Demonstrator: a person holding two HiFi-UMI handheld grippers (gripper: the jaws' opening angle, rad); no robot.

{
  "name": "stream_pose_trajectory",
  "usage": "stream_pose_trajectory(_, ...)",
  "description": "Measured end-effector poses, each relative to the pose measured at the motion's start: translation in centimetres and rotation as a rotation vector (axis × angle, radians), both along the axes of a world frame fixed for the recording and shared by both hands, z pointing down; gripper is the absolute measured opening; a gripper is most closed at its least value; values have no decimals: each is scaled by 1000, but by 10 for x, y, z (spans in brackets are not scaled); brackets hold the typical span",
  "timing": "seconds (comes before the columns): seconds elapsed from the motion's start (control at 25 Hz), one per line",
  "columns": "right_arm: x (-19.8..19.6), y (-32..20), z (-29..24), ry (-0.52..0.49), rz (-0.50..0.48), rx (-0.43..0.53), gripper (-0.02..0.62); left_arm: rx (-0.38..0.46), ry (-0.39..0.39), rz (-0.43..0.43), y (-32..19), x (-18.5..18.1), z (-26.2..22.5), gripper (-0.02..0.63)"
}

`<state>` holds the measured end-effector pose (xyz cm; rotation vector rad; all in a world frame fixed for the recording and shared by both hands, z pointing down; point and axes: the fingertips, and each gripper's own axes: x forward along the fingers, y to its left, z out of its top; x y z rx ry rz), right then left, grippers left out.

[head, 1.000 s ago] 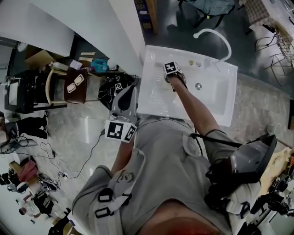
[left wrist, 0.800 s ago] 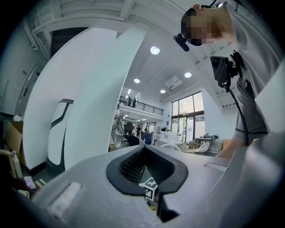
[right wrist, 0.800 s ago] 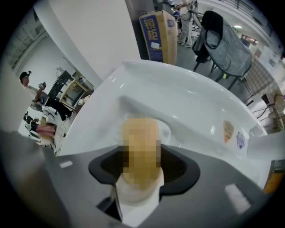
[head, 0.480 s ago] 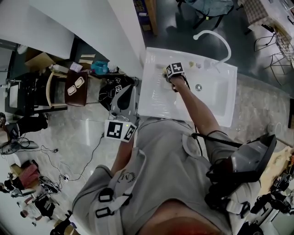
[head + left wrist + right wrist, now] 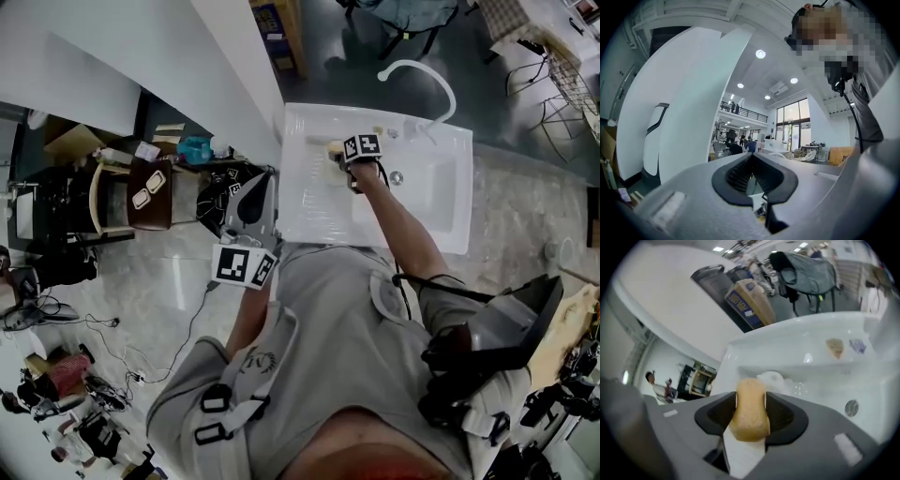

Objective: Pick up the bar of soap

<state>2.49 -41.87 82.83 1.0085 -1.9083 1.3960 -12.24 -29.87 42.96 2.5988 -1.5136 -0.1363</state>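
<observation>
Writing and labels: I can read none. The cardboard box (image 5: 750, 303) carries blue print too blurred for me to make out. Two small stickers (image 5: 835, 348) on the sink's back ledge are also illegible. Each hand-held gripper bears a cube with black-and-white square markers and no lettering.

Bar of soap (image 5: 750, 420): tan and oval, standing on edge between the pads of the right hand-held gripper (image 5: 750, 401). I see both pads pressed to its flat sides. The jaws have just been closing on it. The soap is lifted clear of the basin, over the left part of the sink (image 5: 309, 202).

Left hand-held gripper (image 5: 752, 157): clenched, pad tips meeting, nothing between them. It is held by the person's waist, well apart from the sink.

Surface: white sink with a round drain (image 5: 851, 407) and a curved white faucet (image 5: 441, 80) at the back.

Room: I note a glossy pale floor (image 5: 169, 281), a white partition beside the sink, a brown chair (image 5: 150, 195) and loose cables (image 5: 187, 319). The left gripper view shows a tall hall with round ceiling lights (image 5: 760, 54), a balcony railing (image 5: 745, 111) and large windows (image 5: 793, 126).
</observation>
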Motion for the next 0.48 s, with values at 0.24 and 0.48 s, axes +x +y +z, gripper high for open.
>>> stream_pose_trajectory(0.24, 12, 2, -12, -214, 210, -43, 187, -4, -5, 17, 0, 7, 3, -6)
stream_pose_trajectory(0.48, 19, 3, -33, -450, 364, -75, 162, -1, -2, 31, -1, 18, 3, -6)
